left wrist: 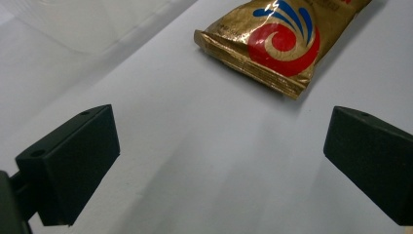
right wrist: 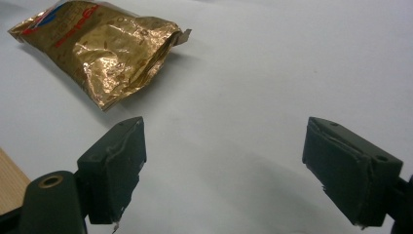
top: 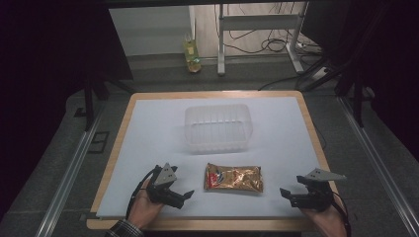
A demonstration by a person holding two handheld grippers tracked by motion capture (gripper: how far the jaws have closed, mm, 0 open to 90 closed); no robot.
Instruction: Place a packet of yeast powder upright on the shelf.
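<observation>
A crinkled gold snack bag with a red and blue logo lies flat on the white sheet, near the front middle. Behind it stands a clear plastic tub, which looks empty. My left gripper sits just left of the bag, jaws pointed at it, open with nothing between them. In the left gripper view the bag's sealed end lies ahead of the open left gripper. My right gripper rests to the bag's right, apart from it and open. In the right gripper view the bag lies up and left of that gripper.
The white sheet covers a wooden table whose rim shows around it; its front edge is close to my right gripper. A bottle, a metal stand and cables sit on the floor beyond the table.
</observation>
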